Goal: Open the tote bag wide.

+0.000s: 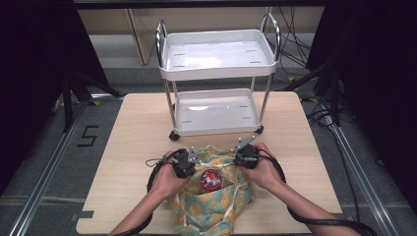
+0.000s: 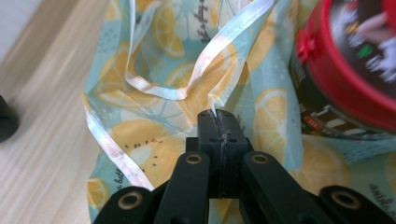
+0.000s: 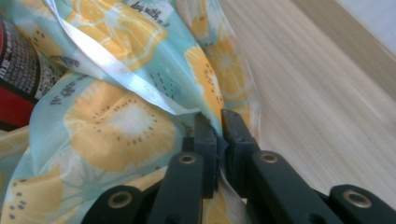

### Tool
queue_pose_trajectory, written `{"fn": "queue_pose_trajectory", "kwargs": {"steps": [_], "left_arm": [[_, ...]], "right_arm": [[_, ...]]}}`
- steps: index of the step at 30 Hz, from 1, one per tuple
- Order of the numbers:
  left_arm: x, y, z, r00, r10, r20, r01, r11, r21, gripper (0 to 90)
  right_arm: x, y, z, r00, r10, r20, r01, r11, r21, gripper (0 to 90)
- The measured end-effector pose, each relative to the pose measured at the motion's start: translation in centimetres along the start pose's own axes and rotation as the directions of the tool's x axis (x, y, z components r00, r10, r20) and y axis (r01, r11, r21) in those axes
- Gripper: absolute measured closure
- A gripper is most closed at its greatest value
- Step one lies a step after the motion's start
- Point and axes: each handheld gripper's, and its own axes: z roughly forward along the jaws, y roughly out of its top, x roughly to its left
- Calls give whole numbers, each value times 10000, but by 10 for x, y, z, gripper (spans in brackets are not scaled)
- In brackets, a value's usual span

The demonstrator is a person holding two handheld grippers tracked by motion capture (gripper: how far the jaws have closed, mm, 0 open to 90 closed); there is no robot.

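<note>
Mid-wrap: left gripper (image 2: 218, 122) and right gripper (image 3: 219, 128), jaws pinched tight on the lemon-print cloth (image 1: 216, 201) edges, tin (image 1: 211, 179) sitting on it, near table edge. Next probably folding edges over tin.

Overhead view; two close cloth (image 1: 211, 196) views

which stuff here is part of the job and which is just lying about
In the job:
- fruit-print cloth, pinched at its edges
- red-lidded tin on the cloth
- left hand-held gripper, shut on the cloth
- right hand-held gripper, shut on the cloth

Lying about:
- white cart, untouched
- table
</note>
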Motion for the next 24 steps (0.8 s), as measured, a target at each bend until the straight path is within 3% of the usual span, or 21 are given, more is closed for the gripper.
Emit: {"fn": "queue_pose_trajectory", "kwargs": {"steps": [2,7,9,11,14,16,18,19,20,21,22,23,24], "left_arm": [[-1,-1,2,9999,131,-88,-130,9999,93,899],[1,-2,4,9998,-11,-209,12,10000,36,898],[1,-2,4,9997,-69,-215,67,9999,-86,898],[1,-2,3,9995,-1,-311,-7,9997,-253,897],[2,-2,0,9994,-144,-315,131,9991,-391,884],[2,-2,-3,9989,-122,-442,100,9987,-504,851],[1,-1,-6,9989,-223,-420,192,9971,-732,817],[2,0,-8,9986,-224,-476,184,9964,-829,807],[2,0,-10,9984,-192,-525,143,9956,-922,791],[2,1,-12,9983,-155,-559,100,9953,-966,778],[2,1,-14,9977,-189,-644,119,9942,-1072,769],[3,2,-16,9980,-162,-607,95,9940,-1087,755],[4,3,-20,9988,-107,-480,61,9955,-950,746]], "right_arm": [[1,0,0,9999,31,-135,-30,10000,50,843],[3,-1,-2,10000,63,-51,-64,9999,-140,779],[2,0,-5,9998,-182,-12,182,9993,-319,747],[6,1,-9,9999,124,-36,-125,9990,-418,701],[6,3,-16,9996,221,-152,-230,9979,-606,648],[9,4,-18,9996,278,15,-275,9944,-1018,625],[6,5,-24,10000,-10,77,17,9954,-955,611],[11,6,-25,9985,524,-155,-540,9898,-1317,597],[11,7,-27,9987,479,-179,-499,9896,-1351,586],[7,7,-29,9996,-63,273,98,9918,-1271,579],[5,7,-31,9992,-275,289,310,9915,-1262,570],[13,9,-33,9990,442,-108,-453,9860,-1606,559],[13,9,-34,9995,307,-41,-309,9844,-1732,555]]}}
